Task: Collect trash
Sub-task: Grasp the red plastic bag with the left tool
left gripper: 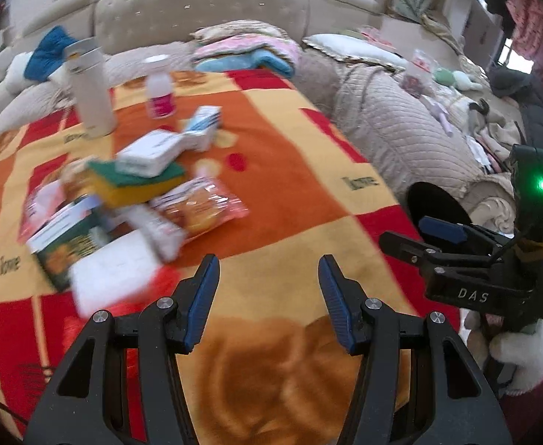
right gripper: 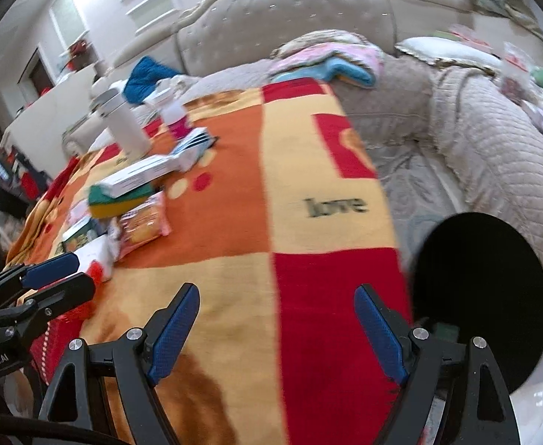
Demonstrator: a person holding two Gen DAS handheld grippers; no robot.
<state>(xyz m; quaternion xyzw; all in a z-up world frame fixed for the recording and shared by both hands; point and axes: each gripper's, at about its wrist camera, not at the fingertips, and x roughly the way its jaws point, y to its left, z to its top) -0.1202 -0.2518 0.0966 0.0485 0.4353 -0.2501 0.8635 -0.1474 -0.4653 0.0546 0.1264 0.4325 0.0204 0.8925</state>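
Note:
A heap of trash lies on the orange, yellow and red blanket (left gripper: 271,155): a clear snack packet (left gripper: 201,209), white cartons (left gripper: 149,154), a green and yellow sponge (left gripper: 141,181), a green box (left gripper: 71,244) and a white tissue (left gripper: 112,278). The packet (right gripper: 143,222) and cartons (right gripper: 141,178) also show in the right wrist view. My left gripper (left gripper: 267,285) is open and empty, just right of the heap. My right gripper (right gripper: 275,315) is open and empty above the blanket. A black round bin opening (right gripper: 479,296) sits right of it.
A white thermos (left gripper: 89,89) and a small bottle with a pink label (left gripper: 160,92) stand behind the heap. Folded towels (left gripper: 249,48) and pillows lie by the padded headboard (left gripper: 204,3). A quilted beige cover (left gripper: 401,129) with clutter lies on the right.

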